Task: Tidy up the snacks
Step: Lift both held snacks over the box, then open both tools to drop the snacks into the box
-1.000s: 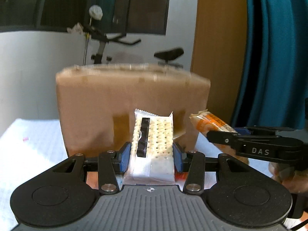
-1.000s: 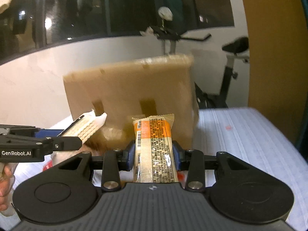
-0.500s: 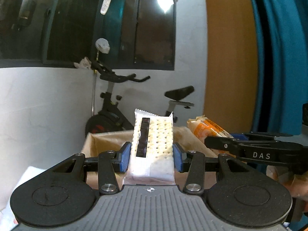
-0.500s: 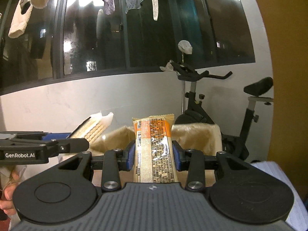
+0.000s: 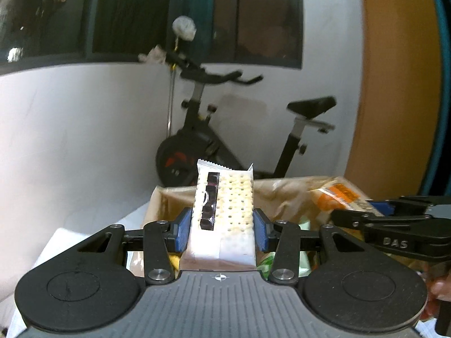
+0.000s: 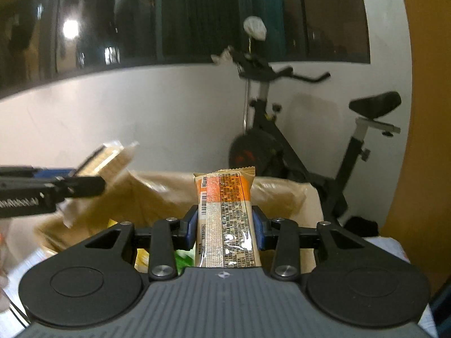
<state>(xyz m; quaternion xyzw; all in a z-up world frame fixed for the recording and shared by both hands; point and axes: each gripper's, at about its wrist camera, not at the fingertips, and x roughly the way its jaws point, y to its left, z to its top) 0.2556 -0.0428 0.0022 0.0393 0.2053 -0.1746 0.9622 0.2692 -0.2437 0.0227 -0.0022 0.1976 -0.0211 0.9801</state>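
Note:
My left gripper (image 5: pixel 221 229) is shut on a white cracker pack (image 5: pixel 224 214) with a black stripe, held upright above the open cardboard box (image 5: pixel 284 194). My right gripper (image 6: pixel 224 226) is shut on an orange snack bar (image 6: pixel 225 217), also over the box (image 6: pixel 157 194). Each gripper shows in the other's view: the right one (image 5: pixel 358 207) with its orange bar (image 5: pixel 342 194) at the right, the left one (image 6: pixel 93 176) with the crackers (image 6: pixel 110 163) at the left. Green and yellow packets (image 6: pixel 180 257) lie inside the box.
An exercise bike (image 5: pixel 214 146) stands behind the box against a white wall under dark windows. A wooden panel (image 5: pixel 394 84) and a teal curtain (image 5: pixel 444 84) are at the right. White table cover (image 6: pixel 391 248) shows beside the box. Part of a hand (image 5: pixel 439 294) holds the right gripper.
Both grippers have risen from in front of the box's side to above its open top, each still holding its snack. The box's inside has come into view.

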